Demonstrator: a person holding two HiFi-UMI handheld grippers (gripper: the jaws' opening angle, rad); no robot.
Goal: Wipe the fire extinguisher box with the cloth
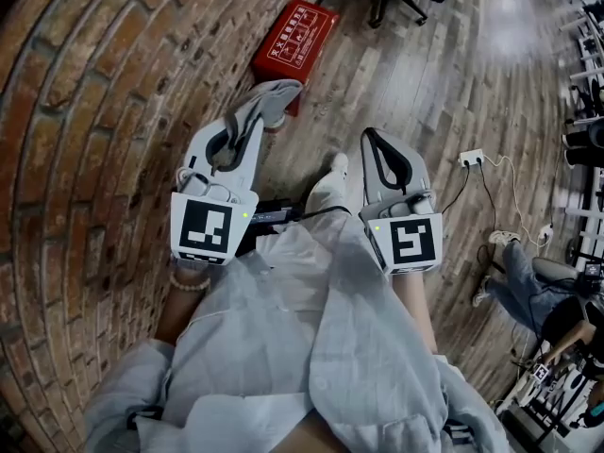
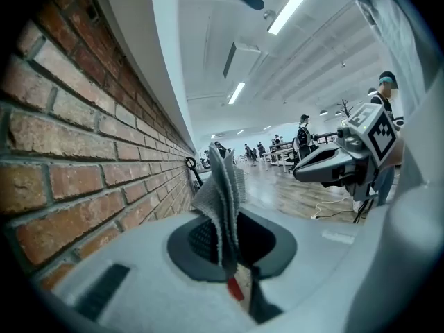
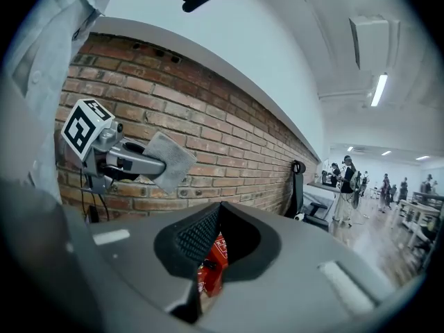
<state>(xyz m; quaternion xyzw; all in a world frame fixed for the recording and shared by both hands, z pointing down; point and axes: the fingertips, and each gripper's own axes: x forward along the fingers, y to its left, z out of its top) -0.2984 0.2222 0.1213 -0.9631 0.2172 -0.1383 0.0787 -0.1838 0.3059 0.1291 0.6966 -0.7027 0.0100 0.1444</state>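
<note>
Where the cloth (image 1: 268, 100) overlaps, the red box (image 1: 294, 38) is hidden.

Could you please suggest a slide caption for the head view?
Left gripper holds a grey cloth near the red fire extinguisher box; right gripper shut, empty.

Was a big open office-like hall, long brick wall (image 1: 75, 159), wood plank floor (image 1: 444, 92), ceiling strip lights (image 2: 291, 5), people (image 2: 303, 134) stood among far desks (image 2: 284, 155).
</note>
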